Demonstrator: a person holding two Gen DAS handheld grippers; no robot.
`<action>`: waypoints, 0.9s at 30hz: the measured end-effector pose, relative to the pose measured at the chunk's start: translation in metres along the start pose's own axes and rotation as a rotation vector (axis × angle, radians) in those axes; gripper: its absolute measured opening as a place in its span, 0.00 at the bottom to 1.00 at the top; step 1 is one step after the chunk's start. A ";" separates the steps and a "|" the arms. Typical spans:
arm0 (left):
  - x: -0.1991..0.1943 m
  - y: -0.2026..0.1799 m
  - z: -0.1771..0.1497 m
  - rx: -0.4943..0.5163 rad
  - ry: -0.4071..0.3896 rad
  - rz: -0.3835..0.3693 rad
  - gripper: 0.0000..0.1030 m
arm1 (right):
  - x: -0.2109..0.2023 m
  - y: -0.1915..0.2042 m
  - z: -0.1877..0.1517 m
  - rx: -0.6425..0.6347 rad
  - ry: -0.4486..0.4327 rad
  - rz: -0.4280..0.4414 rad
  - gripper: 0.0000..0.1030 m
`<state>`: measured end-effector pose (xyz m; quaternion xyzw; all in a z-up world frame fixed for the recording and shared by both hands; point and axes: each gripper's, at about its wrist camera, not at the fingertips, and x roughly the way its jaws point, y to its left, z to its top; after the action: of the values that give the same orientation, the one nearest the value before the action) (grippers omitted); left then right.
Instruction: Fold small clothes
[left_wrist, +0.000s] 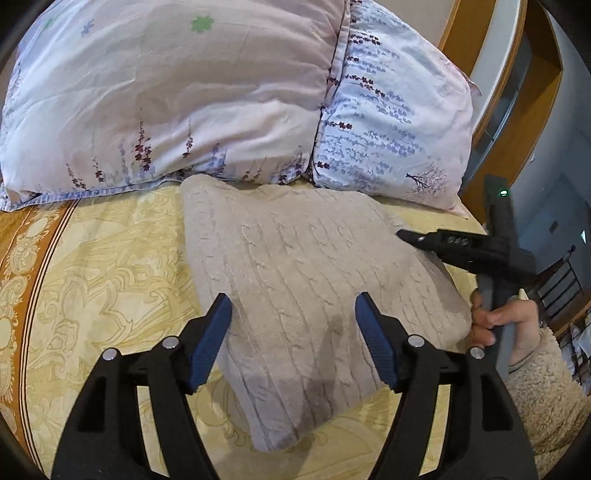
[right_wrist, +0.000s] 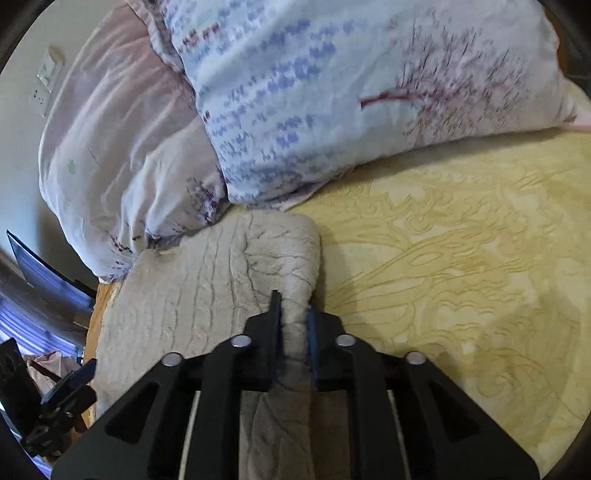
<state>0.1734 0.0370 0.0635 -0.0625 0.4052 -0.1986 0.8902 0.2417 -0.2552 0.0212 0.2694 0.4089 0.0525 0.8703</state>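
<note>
1. On the bed (left_wrist: 110, 258), over a yellow patterned sheet: a beige cable-knit sweater (left_wrist: 295, 280), folded into a thick block, lying just in front of the pillows.
2. Behind it, two pillows side by side: a pale pink one (left_wrist: 177, 96) with small flower sprigs, and a light blue one (left_wrist: 391, 122) printed with purple rows and a little tree; far edge of the sweater touching or nearly touching both.
3. Left gripper (left_wrist: 293, 339): fingers spread wide, blue pads (left_wrist: 212, 339) apart, nothing pressed between them; hovering above the near part of the sweater, whether brushing the knit cannot be told.
4. Right gripper (right_wrist: 293, 325): fingers clenched on a bunched fold at the sweater's right edge, knit squeezed between the black finger and the blue pad.
5. From the left wrist view: right gripper reaching in from the right, tip at the sweater's right side, a hand (left_wrist: 506, 321) wrapped around its handle, fuzzy cream sleeve (left_wrist: 546, 398) below.
6. To the right of the sweater in the right wrist view: bare yellow sheet.
7. At the far right of the left wrist view: wooden furniture (left_wrist: 535, 110) beside the bed.
</note>
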 end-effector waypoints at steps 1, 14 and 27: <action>-0.003 0.001 -0.001 -0.009 -0.005 -0.005 0.69 | -0.011 0.003 -0.002 -0.007 -0.023 -0.006 0.25; 0.001 0.016 -0.028 0.003 0.022 0.214 0.81 | -0.026 0.065 -0.072 -0.337 -0.009 -0.063 0.38; -0.026 0.014 -0.054 -0.029 -0.035 0.158 0.91 | -0.079 0.053 -0.093 -0.283 -0.194 -0.182 0.84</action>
<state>0.1219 0.0626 0.0424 -0.0464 0.3961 -0.1206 0.9091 0.1275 -0.1954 0.0543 0.1100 0.3341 0.0042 0.9361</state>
